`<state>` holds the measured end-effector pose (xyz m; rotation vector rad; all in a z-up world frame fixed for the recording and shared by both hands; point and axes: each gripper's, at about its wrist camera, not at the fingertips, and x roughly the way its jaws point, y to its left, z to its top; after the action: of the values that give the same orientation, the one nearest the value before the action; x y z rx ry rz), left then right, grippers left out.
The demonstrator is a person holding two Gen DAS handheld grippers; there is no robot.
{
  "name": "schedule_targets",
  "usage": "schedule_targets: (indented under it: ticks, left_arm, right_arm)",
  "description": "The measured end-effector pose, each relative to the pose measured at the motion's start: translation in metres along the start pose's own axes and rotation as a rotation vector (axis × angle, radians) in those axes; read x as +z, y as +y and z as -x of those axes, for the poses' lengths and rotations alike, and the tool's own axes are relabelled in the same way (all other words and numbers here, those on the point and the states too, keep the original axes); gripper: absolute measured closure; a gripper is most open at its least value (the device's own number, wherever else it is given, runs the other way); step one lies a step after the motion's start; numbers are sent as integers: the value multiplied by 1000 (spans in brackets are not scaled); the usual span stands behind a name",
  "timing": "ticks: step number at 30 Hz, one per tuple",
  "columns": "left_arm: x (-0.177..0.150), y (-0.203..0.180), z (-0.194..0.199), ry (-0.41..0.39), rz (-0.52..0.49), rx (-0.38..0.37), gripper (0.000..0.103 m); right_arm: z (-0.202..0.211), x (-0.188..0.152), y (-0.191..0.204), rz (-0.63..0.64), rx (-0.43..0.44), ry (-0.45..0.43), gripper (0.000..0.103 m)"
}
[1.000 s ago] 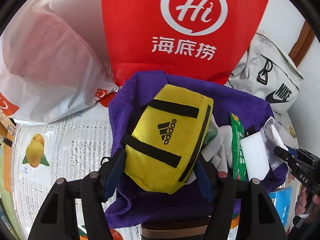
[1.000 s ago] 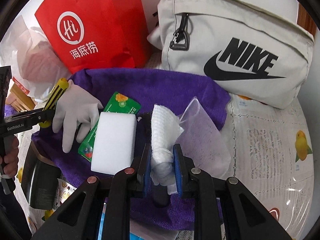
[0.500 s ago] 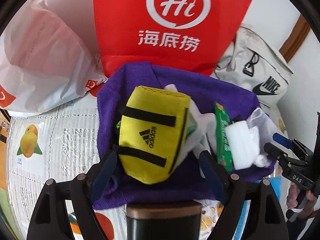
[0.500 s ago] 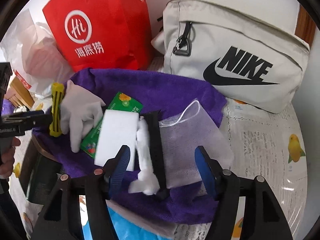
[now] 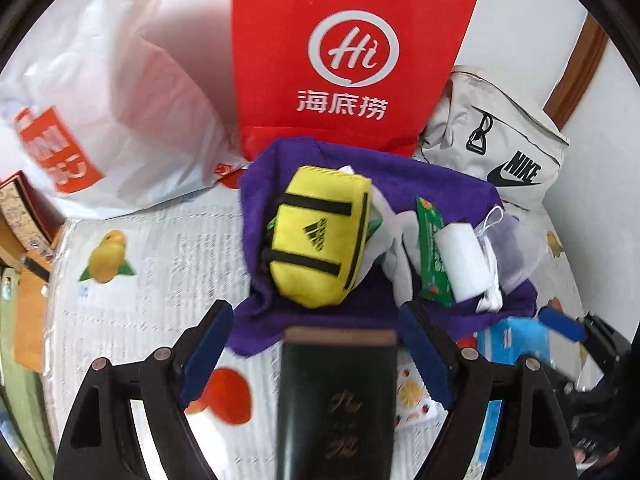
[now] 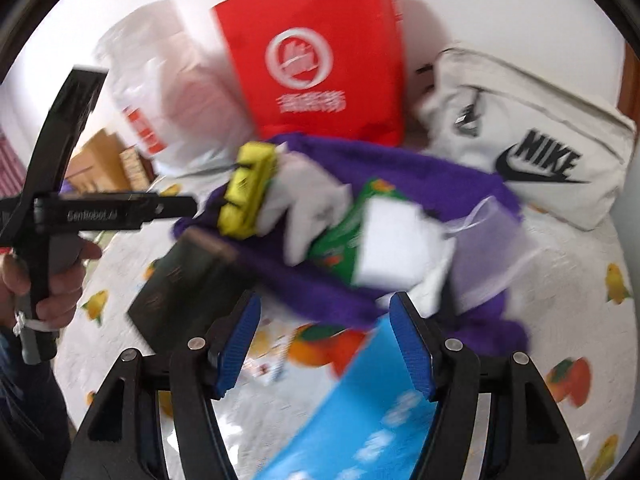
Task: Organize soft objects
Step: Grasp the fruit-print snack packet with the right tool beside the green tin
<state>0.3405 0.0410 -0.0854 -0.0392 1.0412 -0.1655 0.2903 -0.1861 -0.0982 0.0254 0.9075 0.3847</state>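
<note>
Both tools, left tool (image 5: 316,344) and right tool (image 6: 324,344), now stand wide and empty, drawn back; the released yellow pouch (image 5: 320,240) and white gauze roll (image 5: 490,280) lie on the purple towel (image 5: 440,184), so these placements look finished.

black claw (image 5: 316,340) frames, blue ribbed pads (image 6: 240,344), silver pivot screws

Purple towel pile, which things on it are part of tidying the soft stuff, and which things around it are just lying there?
Part of the job:
purple towel
yellow Adidas pouch
white glove
white sponge block
mesh pouch
green packet

Just lying about:
red paper bag
white plastic bag
Nike bag
dark box
blue packet
</note>
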Motion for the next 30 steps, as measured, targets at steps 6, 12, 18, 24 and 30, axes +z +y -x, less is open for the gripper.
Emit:
schedule_targets:
  ticks: [6,12,18,24,30]
  left_arm:
    - [-24,14,22,-20,0,39,19]
    - [-44,38,38,-35,14,43,19]
    - [-52,50,33,-30,32,34,19]
    - [-50,52,32,-43,17,15,19]
    - [-48,55,34,-53,18,-1,19]
  right_arm:
    - [-24,-28,44,38,39,68,37]
    - [-53,-42,66,88,40,153,36]
    - [-70,-43,77,176,-12,184,27]
    - [-87,-43,84,242,-41,248,26]
    - [-102,-41,84,237,-48,297,31]
